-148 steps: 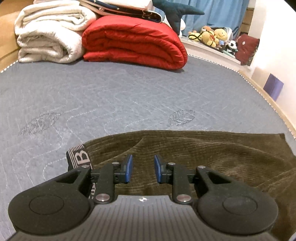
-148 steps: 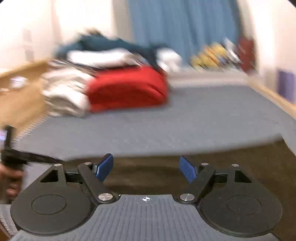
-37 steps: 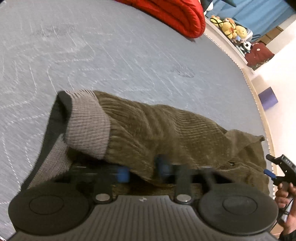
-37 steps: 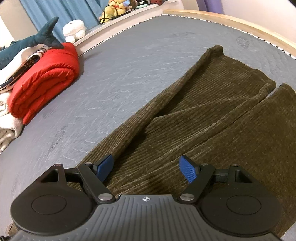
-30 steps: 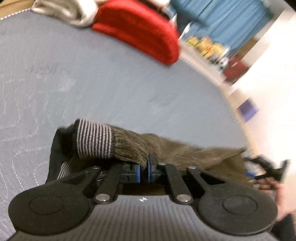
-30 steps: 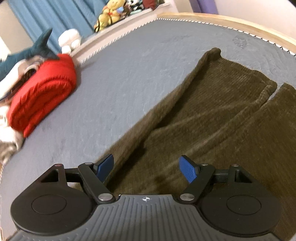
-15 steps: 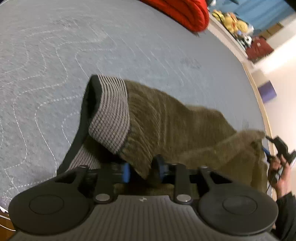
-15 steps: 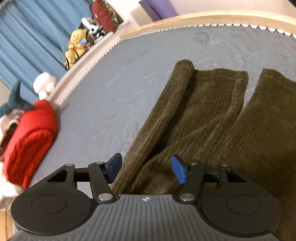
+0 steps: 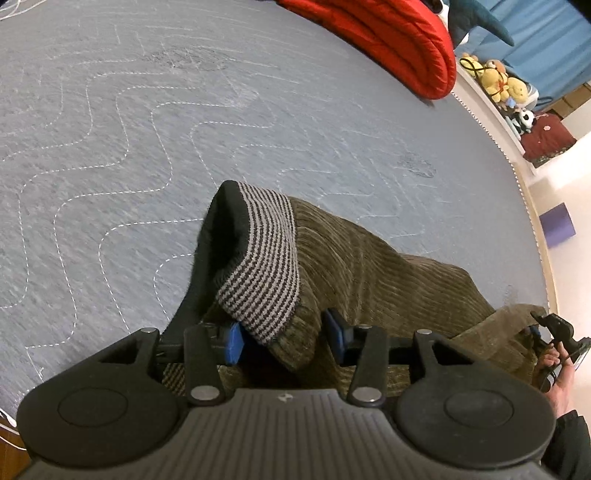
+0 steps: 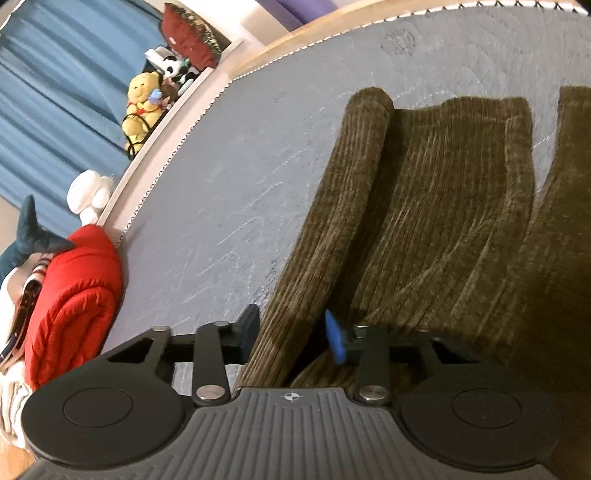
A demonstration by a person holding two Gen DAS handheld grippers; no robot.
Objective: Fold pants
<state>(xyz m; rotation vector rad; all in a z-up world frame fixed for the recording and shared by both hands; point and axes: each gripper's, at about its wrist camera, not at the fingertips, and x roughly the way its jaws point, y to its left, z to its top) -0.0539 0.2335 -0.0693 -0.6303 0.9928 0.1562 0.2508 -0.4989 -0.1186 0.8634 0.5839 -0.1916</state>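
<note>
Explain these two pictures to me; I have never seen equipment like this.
No robot is here: a person holds a two-finger gripper in each hand, and each carries a wide-angle camera looking along its fingers. The black shape at the bottom of each picture is that gripper's body.

One picture is from the left gripper, the other from the right gripper.

Olive corduroy pants lie on a grey quilted mattress. A red quilt and soft toys sit at its edge.

The left jaws have just been opening, with the striped waistband loose between them. The right jaws have just been closing around a rolled leg edge; whether they pinch it yet is unclear.
</note>
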